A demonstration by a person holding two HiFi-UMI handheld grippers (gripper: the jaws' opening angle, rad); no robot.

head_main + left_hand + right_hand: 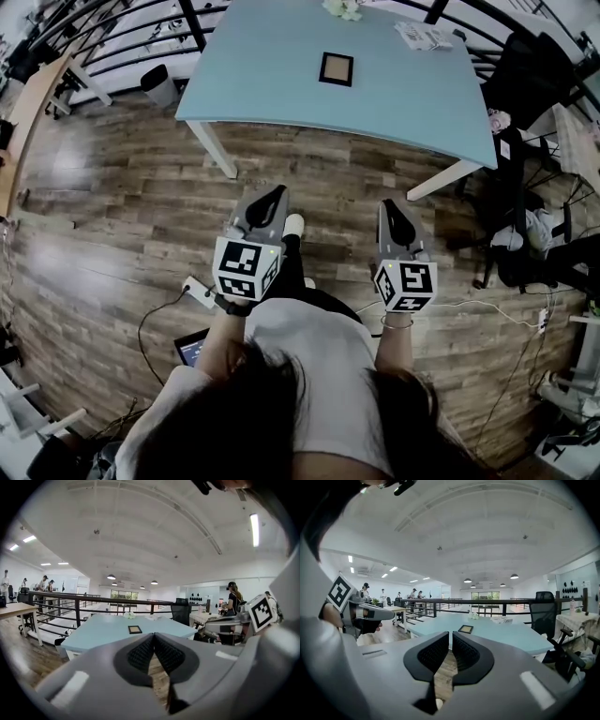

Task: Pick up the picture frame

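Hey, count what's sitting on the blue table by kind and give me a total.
Picture frame: 1
Stack of printed papers: 1
White flower-like bunch: 1
Total: 3

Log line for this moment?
phase: pre-approach | frame: flat on table, untouched | left gripper: shut, empty | right gripper: shut, empty

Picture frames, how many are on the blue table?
1. The small dark square picture frame lies flat near the middle of the light blue rectangular table. No other shows, though the head view cuts off the table's far edge.
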